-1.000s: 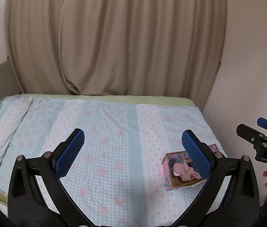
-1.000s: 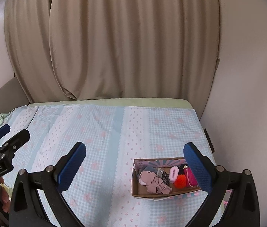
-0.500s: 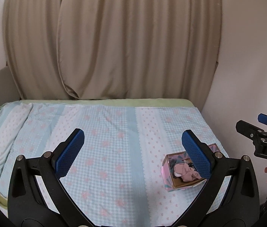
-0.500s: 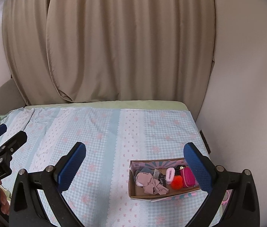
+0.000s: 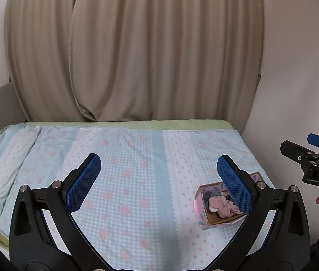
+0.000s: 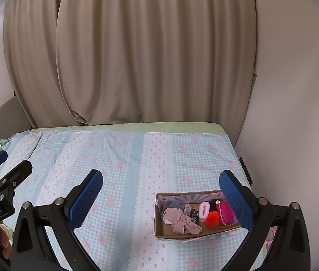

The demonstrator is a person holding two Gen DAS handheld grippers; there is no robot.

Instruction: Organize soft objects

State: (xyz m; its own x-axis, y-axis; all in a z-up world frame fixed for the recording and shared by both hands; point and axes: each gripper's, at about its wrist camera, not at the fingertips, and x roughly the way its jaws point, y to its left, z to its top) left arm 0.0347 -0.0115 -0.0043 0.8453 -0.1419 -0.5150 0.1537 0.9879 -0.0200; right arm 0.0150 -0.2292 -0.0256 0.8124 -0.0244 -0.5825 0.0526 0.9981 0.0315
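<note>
Nearest the cameras, both claws stand wide open with nothing between their blue pads. The right claw [image 6: 160,194] is held above the bed, tilted down and forward, its right finger crossing in front of the right end of the box. The left claw [image 5: 159,180] is held level beside it, well above the bedspread [image 5: 125,180], so each camera catches the other tool at its edge. That raised, empty pose would suit a pause before reaching in as well as a withdrawal after letting go.

A little further on, near the bed's right side and close to the wall, sits a cardboard box [image 6: 177,233] with an open top. The soft things lie gathered inside it: a crumpled pink cloth [image 6: 179,220] at the left, a dark patterned piece beside it, then a pale pink fluffy ring [image 6: 204,210], an orange pompom [image 6: 211,219] and a magenta pouch [image 6: 225,212] packed touching toward the right end. Keeping them in one low box holds loose, limp pieces together. Whether they are sorted as wanted cannot be told; the heap fits both a box just filled and one about to be emptied. Something pink shows at the bed's edge beyond the right finger, too hidden to name.

Beyond the box the bedspread lies flat and bare to the far edge, where beige curtains [image 6: 137,56] hang.
</note>
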